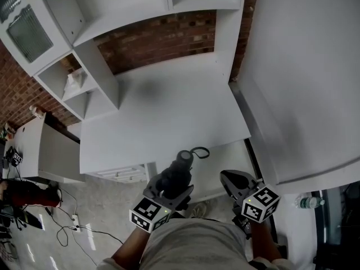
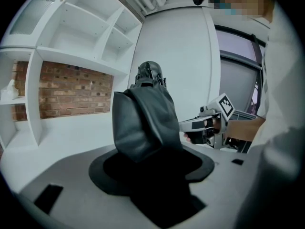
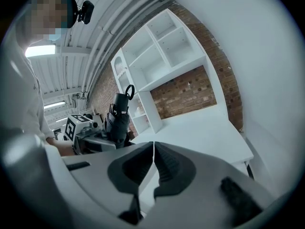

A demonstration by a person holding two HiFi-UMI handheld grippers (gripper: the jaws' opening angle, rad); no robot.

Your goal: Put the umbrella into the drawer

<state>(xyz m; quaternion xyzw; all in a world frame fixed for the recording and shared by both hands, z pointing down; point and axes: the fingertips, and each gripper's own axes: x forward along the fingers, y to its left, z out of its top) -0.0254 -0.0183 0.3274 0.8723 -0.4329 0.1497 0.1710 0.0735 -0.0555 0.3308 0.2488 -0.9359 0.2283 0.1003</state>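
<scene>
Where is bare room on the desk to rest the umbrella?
The desk top is bare, from the shelf unit on the left to the white panel on the right, back to the brick wall. Crowded only at its front edge: left gripper with umbrella, right gripper beside.

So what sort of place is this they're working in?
Probably a lab or studio set up like a home office: a white desk with open shelves against a red brick wall, with loose cables and a power strip on the grey floor.
</scene>
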